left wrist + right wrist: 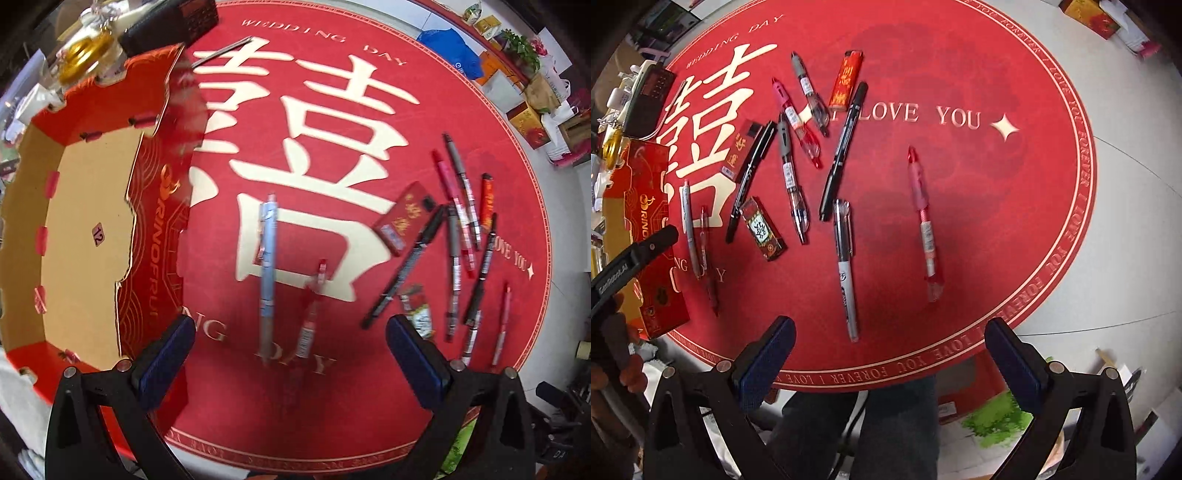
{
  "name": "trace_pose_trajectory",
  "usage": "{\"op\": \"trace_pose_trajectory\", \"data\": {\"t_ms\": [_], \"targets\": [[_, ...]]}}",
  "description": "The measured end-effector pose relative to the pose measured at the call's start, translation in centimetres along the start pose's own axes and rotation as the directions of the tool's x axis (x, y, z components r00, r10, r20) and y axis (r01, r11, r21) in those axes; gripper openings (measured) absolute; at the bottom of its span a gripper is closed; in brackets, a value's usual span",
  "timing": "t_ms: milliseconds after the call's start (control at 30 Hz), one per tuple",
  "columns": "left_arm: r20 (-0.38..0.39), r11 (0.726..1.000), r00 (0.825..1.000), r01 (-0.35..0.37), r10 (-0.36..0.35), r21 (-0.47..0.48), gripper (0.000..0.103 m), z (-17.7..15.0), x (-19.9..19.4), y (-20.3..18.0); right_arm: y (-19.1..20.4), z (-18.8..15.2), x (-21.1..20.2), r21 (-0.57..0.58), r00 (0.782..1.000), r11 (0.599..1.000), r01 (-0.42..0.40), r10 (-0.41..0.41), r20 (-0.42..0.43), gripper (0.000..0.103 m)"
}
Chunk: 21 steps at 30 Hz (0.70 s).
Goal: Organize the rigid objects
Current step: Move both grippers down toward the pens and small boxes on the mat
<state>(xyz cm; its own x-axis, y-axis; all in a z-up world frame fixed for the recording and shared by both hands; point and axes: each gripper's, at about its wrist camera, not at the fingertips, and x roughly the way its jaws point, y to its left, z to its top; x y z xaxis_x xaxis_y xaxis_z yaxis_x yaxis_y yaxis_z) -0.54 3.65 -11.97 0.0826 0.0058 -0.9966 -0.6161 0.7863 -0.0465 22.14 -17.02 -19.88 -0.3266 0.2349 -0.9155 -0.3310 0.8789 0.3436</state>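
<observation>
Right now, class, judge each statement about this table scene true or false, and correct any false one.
1. Both grippers are open and hold nothing. True: left gripper, right gripper.
2. The red box already holds several pens. False: its cardboard floor shows none.
3. A light blue pen lies on the red mat. True.
4. The orange lighter stands upright. False: it lies flat.
5. The silver marker lies inside the box. False: it lies on the mat.
</observation>
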Motion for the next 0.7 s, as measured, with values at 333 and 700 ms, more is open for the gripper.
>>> {"op": "trace_pose_trajectory", "data": {"t_ms": [333, 700], "targets": [[0.042, 0.991, 0.996, -0.081, 0.077, 0.109, 0.103, 0.0, 1.2, 0.6, 1.6, 0.3, 2.1, 0.019, 0.999, 0.999, -0.033, 0.032, 0.020, 0.103], [0.048, 0.985, 0.997, -0.068, 0.062, 0.159, 0.103, 0.1, 2.4, -5.0, 0.3, 1.4, 2.0, 0.032, 0.999, 0.999, -0.018, 0.017, 0.027, 0.103]]}}
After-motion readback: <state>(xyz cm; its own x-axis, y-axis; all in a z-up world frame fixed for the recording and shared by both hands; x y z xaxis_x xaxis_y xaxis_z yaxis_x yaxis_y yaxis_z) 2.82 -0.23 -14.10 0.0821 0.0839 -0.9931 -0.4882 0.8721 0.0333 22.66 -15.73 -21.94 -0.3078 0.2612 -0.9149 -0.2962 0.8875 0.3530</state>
